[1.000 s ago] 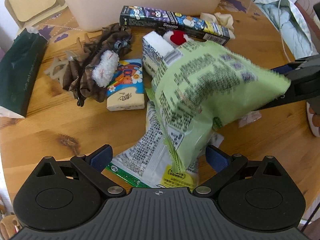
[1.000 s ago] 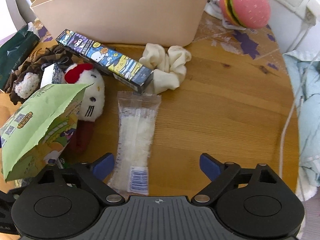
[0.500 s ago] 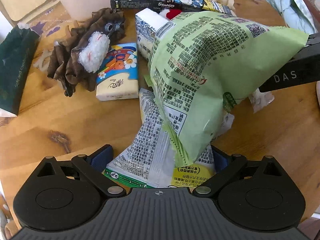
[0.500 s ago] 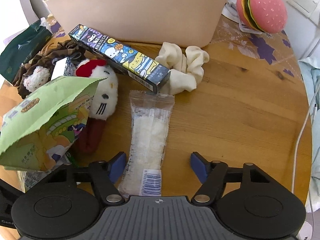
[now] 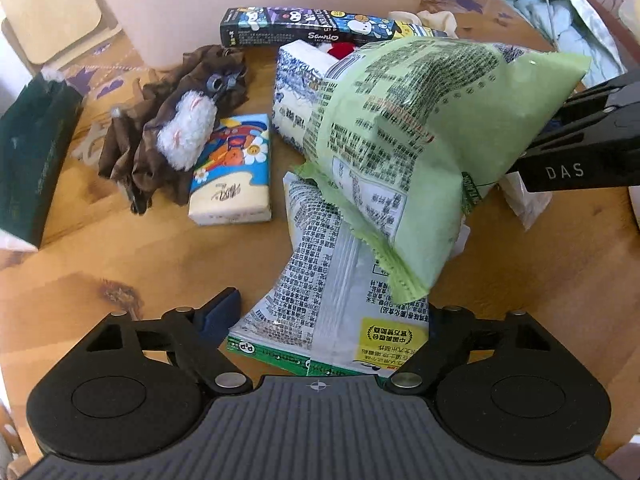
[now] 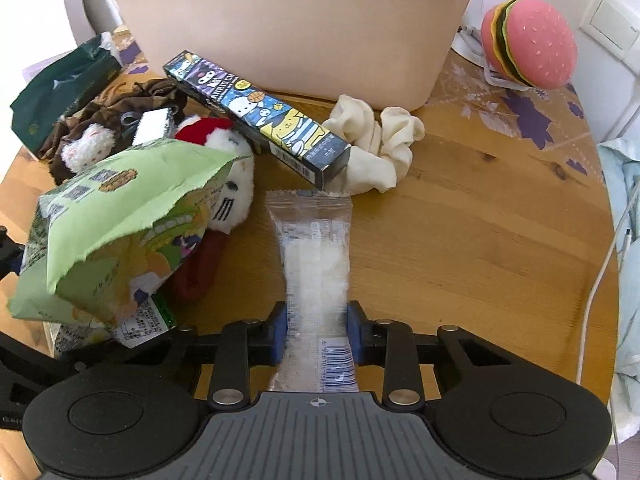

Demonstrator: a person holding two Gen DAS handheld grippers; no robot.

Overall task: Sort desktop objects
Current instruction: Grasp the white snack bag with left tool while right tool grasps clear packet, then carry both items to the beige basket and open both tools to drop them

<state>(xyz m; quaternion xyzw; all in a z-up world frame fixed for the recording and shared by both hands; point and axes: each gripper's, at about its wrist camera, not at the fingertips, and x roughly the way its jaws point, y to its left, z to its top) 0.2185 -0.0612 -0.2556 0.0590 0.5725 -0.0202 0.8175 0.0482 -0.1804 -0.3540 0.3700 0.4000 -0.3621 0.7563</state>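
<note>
- Right gripper: a second ago its fingers stood spread either side of the clear snack packet; they are now closing, with the blue pads against both edges of the packet's near end. The packet lies flat on the desk, its far end just under the corner of the cartoon box.
- Left gripper: its fingers, fully spread a second ago, are closing around the near end of the white printed snack bag. The left pad stands just clear of the bag; the right pad is hidden behind the green snack bag, so contact there cannot be confirmed.
- The green snack bag leans across the white bag, its far end against the right gripper's body.
- Judgement: both hands are committing to a pick; neither item is lifted, and the beige bin behind the clutter is the likely destination.
- Legible writing: "Sanrio" on the cartoon box in the left view; "DAS" on the right gripper's side. The bags carry dense print too small to read; the clear packet shows a barcode.
</note>
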